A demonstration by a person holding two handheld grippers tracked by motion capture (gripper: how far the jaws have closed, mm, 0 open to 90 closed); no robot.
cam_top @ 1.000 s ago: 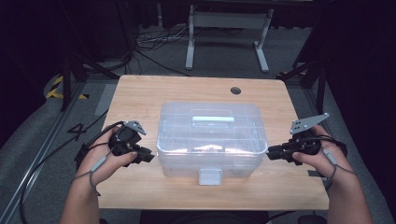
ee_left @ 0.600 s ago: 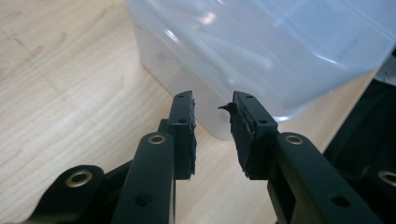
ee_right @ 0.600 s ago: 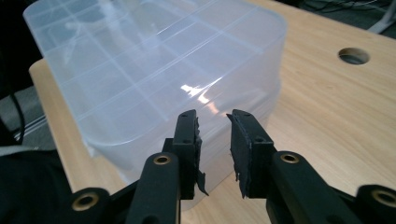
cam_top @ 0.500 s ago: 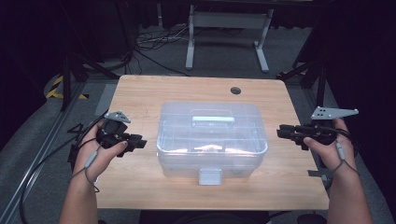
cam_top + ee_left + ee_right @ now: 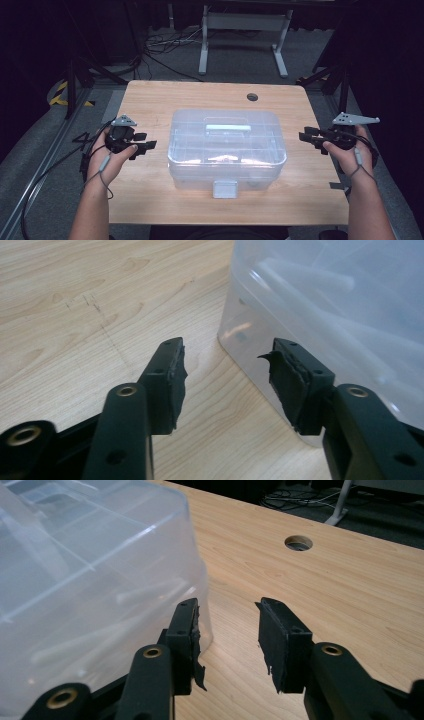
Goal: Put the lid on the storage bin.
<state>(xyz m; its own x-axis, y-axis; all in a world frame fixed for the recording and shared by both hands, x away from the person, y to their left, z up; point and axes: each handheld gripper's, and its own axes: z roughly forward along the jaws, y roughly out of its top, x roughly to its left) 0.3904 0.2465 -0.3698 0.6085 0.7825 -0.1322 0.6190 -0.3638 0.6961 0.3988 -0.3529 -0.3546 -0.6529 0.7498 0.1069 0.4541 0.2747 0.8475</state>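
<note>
Your left gripper (image 5: 145,147) and right gripper (image 5: 308,135) have just been opening, empty, on either side of the clear box (image 5: 227,147) mid-table (image 5: 150,100). From above you see its white handle (image 5: 228,128); up close, white sticks (image 5: 145,592) inside.

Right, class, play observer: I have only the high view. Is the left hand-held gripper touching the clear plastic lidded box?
Observer: Its contact I can't confirm. The left hand-held gripper has just been opening, with only the light wooden table between its jaws and the clear plastic lidded box beside one jaw.
Operator: The right one?
Observer: The right hand-held gripper has just been opening too, empty, at the box's corner.
Operator: Pads sound?
Observer: No, the black rubber pads are torn at the edges.
</note>
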